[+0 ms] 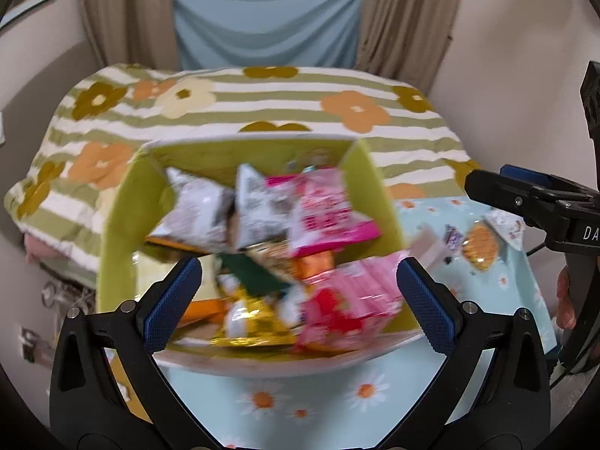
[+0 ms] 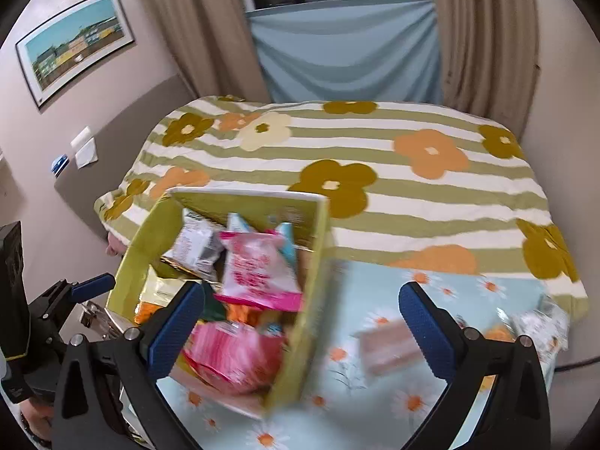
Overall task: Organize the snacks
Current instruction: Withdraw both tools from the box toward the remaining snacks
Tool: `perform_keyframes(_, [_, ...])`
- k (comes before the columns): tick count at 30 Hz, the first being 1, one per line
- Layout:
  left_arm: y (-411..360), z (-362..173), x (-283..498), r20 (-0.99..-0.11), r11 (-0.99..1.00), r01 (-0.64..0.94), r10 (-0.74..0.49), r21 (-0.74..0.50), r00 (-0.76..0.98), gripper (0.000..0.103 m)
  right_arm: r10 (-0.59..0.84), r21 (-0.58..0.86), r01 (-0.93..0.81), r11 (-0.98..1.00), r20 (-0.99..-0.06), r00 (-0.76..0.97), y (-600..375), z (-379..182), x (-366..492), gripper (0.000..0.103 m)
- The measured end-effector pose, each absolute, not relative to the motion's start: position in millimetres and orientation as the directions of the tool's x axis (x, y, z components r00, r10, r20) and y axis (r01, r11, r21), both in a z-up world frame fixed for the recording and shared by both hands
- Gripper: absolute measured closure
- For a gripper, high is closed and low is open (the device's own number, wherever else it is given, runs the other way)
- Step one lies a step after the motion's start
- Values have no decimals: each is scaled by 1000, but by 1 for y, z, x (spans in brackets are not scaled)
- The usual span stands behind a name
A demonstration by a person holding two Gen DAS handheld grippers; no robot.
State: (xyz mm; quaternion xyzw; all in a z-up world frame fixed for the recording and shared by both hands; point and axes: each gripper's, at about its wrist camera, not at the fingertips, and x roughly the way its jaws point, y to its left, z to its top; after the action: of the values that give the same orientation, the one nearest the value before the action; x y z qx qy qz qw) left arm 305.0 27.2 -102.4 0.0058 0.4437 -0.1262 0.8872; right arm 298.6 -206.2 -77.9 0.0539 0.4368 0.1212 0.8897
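Observation:
A green cardboard box (image 1: 116, 225) stands on the table, filled with snack packets. Among them are a pink packet (image 1: 330, 210), white-grey packets (image 1: 195, 210) and a gold one (image 1: 247, 322). My left gripper (image 1: 298, 273) hangs open above the box's near half, nothing between its blue pads. My right gripper (image 2: 300, 300) is open over the box's right wall (image 2: 315, 300), with nothing in it. The pink packet (image 2: 255, 266) lies inside the box. Loose snacks lie right of the box: a beige-pink packet (image 2: 390, 348), a round golden snack (image 1: 480, 247) and a white packet (image 2: 540, 322).
The table wears a light-blue daisy cloth (image 1: 318, 393). Behind it is a bed with a green-striped flowered cover (image 2: 412, 195), then curtains and a window. One finger (image 1: 498, 191) of the right gripper shows at the right edge; a left-gripper finger (image 2: 93, 285) shows at the left.

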Motion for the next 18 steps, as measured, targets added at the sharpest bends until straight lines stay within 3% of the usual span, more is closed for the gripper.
perform_keyframes(13, [-135, -92, 300, -784, 918, 365, -341, -158, 519, 0, 49, 92, 34, 995, -764, 644, -382, -55, 269, 0])
perform_keyframes(18, [-208, -108, 306, -804, 887, 427, -380, -176, 458, 0, 42, 91, 47, 995, -782, 622, -434, -67, 270, 0])
